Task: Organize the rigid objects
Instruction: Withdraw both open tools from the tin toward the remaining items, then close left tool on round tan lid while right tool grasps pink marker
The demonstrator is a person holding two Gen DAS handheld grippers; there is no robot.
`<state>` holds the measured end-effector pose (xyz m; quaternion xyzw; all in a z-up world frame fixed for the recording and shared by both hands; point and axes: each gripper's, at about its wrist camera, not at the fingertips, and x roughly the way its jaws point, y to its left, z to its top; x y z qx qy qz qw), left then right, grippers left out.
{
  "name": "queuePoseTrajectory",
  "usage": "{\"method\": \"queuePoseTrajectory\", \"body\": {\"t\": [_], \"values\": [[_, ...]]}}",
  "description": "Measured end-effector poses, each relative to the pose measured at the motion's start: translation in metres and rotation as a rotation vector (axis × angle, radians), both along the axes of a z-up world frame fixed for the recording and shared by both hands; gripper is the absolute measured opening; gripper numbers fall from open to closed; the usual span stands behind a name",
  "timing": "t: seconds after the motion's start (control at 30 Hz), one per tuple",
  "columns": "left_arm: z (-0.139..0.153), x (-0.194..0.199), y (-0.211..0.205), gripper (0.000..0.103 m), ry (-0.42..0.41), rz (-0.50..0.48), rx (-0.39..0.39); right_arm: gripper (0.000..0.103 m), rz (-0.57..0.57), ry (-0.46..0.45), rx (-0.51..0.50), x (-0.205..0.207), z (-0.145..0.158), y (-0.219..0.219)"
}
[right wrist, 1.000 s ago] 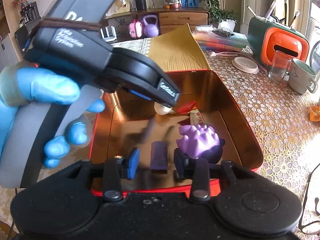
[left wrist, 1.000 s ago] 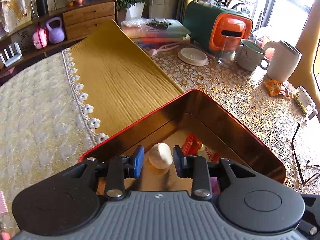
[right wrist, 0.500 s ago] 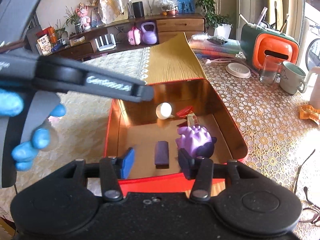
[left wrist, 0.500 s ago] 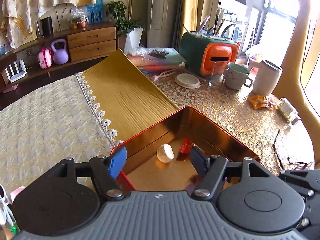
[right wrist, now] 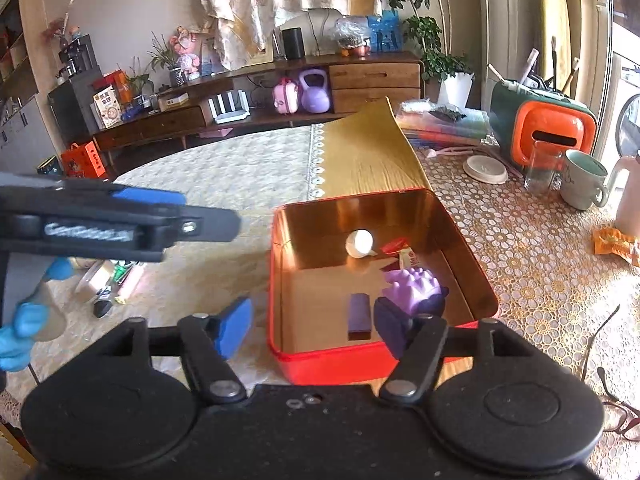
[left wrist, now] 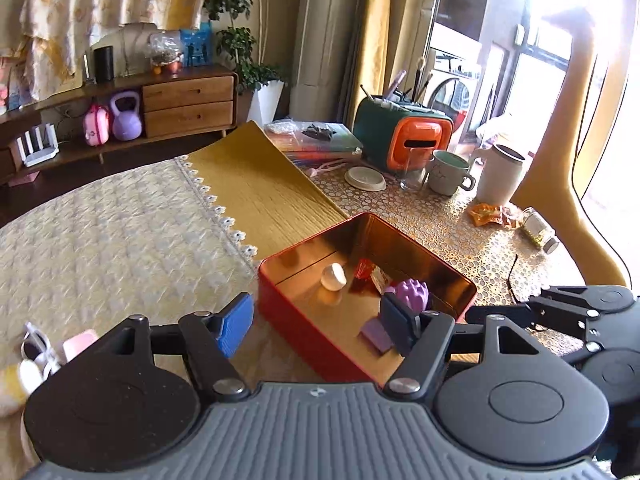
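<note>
**Both grippers empty above the red tin**

The left gripper is spread wide and holds nothing. The right gripper has just been opening, with nothing between its jaws. In the right wrist view the red tin sits at centre. Inside it, a white ball lies at 12 o'clock, a purple spiky toy at 3 o'clock and a dark block at 6 o'clock.

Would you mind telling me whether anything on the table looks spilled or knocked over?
A small jar lies on its side near the table's far right edge, beside an orange wrapper. Nothing looks spilled.
</note>
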<state>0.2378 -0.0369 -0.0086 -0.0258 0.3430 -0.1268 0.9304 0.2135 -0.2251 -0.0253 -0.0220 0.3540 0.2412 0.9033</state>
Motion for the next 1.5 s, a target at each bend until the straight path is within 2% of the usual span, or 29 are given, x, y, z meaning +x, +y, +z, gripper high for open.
{"method": "queuePoseTrajectory", "body": {"t": [0.17, 0.47, 0.77, 1.03, 1.3, 1.5], "values": [[0.005, -0.033, 0.024, 0.074, -0.018, 0.047, -0.002, 0.078, 0.034, -0.002, 0.011, -0.012, 0.004, 0.013], [0.003, -0.081, 0.082, 0.08, -0.034, 0.155, -0.001, 0.094, 0.159, -0.038, 0.024, -0.04, 0.009, 0.057], [-0.009, -0.112, 0.139, 0.086, -0.029, 0.301, -0.035, 0.102, 0.227, -0.04, 0.037, -0.052, 0.004, 0.104], [-0.039, -0.119, 0.184, 0.087, 0.049, 0.415, -0.09, 0.103, 0.289, -0.017, 0.025, -0.054, -0.008, 0.141], [-0.064, -0.118, 0.209, 0.087, 0.092, 0.466, -0.13, 0.102, 0.353, -0.012, -0.031, -0.047, -0.025, 0.173], [-0.079, -0.105, 0.214, 0.087, 0.113, 0.467, -0.132, 0.098, 0.328, 0.006, -0.067, -0.021, -0.038, 0.186]]}}
